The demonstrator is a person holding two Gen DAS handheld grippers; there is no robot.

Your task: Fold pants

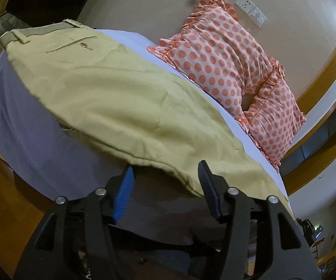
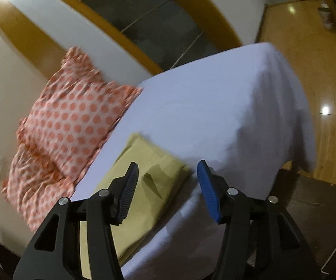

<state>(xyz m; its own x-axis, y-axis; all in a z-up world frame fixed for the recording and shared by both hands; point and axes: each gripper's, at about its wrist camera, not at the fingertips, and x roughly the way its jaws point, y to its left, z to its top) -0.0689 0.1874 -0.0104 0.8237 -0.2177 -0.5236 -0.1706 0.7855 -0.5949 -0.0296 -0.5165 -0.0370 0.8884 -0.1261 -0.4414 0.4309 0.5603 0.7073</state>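
1. The khaki pants [image 1: 111, 98] lie spread flat on the bed [image 1: 16, 107], beside the dotted pillows [image 1: 226, 53], ready for folding.
2. Left tongs [image 1: 165, 175] spread wide at the pants' near edge, gripping nothing.
3. Right tongs [image 2: 166, 175] likewise spread, above the leg ends.

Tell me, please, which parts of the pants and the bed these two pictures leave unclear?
- Pants: in the left wrist view the left gripper covers the near hem.
- Pants, right wrist view: the lower part is cut off behind the right gripper.
- Pillows: blurred by motion.
- Bed: its base is hidden under the sheet.
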